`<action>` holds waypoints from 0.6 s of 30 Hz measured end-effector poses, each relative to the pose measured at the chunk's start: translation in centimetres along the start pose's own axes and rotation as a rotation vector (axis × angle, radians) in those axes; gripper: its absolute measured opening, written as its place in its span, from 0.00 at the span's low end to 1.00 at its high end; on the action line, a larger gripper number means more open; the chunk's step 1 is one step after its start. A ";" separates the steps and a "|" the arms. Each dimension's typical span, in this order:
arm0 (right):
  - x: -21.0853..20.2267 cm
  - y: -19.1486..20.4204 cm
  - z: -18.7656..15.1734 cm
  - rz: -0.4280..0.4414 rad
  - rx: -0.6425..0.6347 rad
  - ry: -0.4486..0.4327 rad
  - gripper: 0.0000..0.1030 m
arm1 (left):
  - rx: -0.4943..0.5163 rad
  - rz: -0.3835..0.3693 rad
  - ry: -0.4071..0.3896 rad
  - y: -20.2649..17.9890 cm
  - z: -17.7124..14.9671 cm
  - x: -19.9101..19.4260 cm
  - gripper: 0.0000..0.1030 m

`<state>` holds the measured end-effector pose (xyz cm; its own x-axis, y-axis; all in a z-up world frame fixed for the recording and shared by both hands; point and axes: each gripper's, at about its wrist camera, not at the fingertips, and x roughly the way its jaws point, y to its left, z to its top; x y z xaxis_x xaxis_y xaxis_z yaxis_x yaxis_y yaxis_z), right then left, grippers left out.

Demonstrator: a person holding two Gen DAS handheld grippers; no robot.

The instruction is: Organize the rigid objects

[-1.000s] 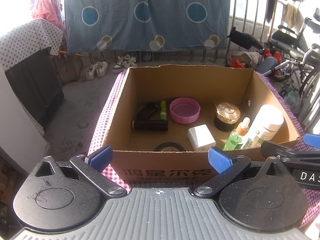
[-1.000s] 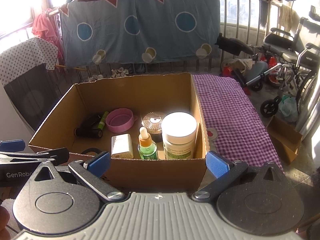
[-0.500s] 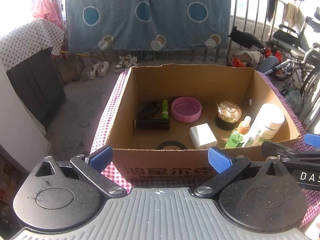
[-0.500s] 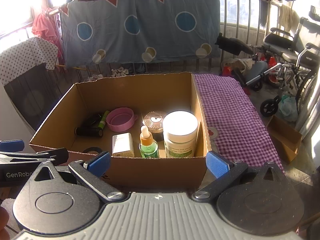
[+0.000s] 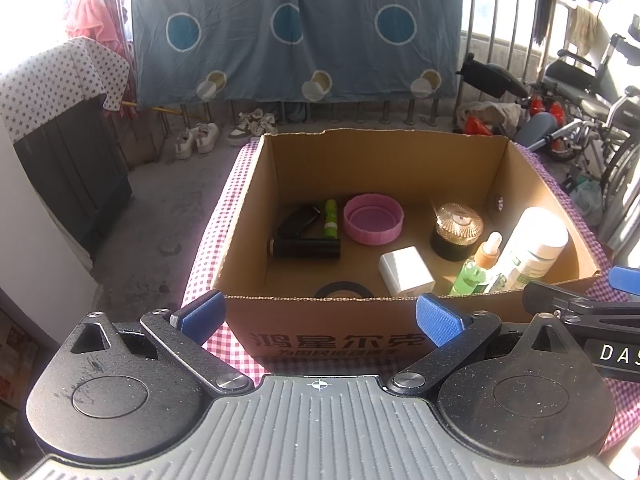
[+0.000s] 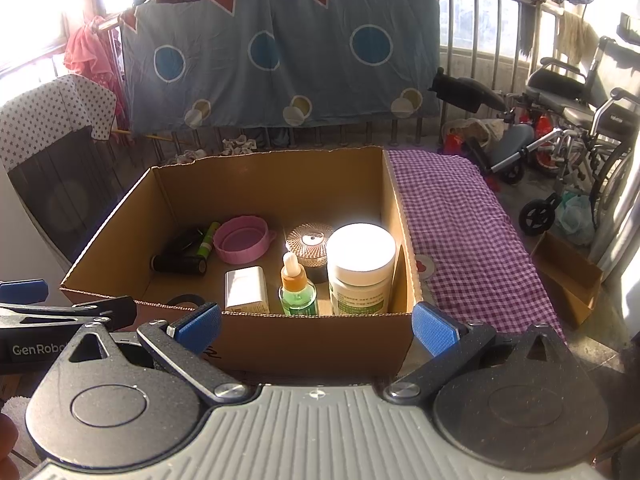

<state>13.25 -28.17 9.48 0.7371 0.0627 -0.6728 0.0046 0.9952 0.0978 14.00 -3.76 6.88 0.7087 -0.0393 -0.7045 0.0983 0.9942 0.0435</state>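
An open cardboard box (image 5: 248, 208) (image 6: 312, 344) sits on a purple checked cloth. Inside lie a black tube (image 5: 306, 248) (image 6: 178, 264), a small green tube (image 5: 330, 219), a pink lid (image 5: 374, 219) (image 6: 242, 239), a white block (image 5: 405, 271) (image 6: 245, 289), a ribbed gold-topped jar (image 5: 458, 229) (image 6: 310, 242), a green dropper bottle (image 5: 478, 270) (image 6: 297, 292) and a big white tub (image 5: 532, 250) (image 6: 361, 268). My left gripper (image 5: 318, 316) and my right gripper (image 6: 316, 322) both stand open before the box's near wall, holding nothing.
The checked cloth (image 6: 464, 232) stretches right of the box. A blue sheet (image 5: 296, 36) hangs on a railing behind. A wheelchair (image 6: 576, 120) and a small cardboard box (image 6: 568, 280) stand at the right. Shoes (image 5: 200, 138) lie on the floor, and a dark cabinet (image 5: 72, 168) stands left.
Both views have drawn back slightly from the box. Nothing in the box has moved, and both grippers stay open.
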 end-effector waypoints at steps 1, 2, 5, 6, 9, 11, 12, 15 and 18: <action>0.0 0.0 0.0 0.000 0.000 0.000 1.00 | 0.000 0.000 -0.001 0.0 0.0 0.0 0.99; 0.0 0.0 0.0 0.000 0.000 0.000 1.00 | 0.000 0.000 0.000 0.0 0.0 0.0 0.99; 0.0 0.0 0.0 -0.001 0.000 0.000 1.00 | 0.000 0.000 0.000 0.0 0.0 0.0 0.99; 0.0 0.0 0.0 -0.001 0.000 0.000 1.00 | -0.001 0.000 0.000 0.0 0.0 0.0 0.99; 0.0 0.0 0.0 0.000 0.000 0.000 1.00 | -0.001 0.000 0.001 0.0 0.0 0.0 0.99; 0.0 0.0 0.0 -0.001 0.000 -0.001 1.00 | -0.001 0.000 0.000 0.0 0.0 0.0 0.99; 0.0 0.0 0.0 -0.001 0.000 0.000 1.00 | 0.000 0.000 0.001 0.0 0.0 0.0 0.99; 0.0 0.0 0.1 0.000 0.000 0.001 1.00 | -0.001 0.001 0.001 0.1 0.0 -0.1 0.99; -0.1 0.0 0.1 -0.001 -0.002 0.000 1.00 | -0.001 0.001 0.001 0.1 0.0 -0.1 0.99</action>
<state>13.25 -28.17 9.58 0.7372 0.0622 -0.6728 0.0039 0.9954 0.0962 13.93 -3.69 6.91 0.7081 -0.0385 -0.7050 0.0969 0.9944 0.0429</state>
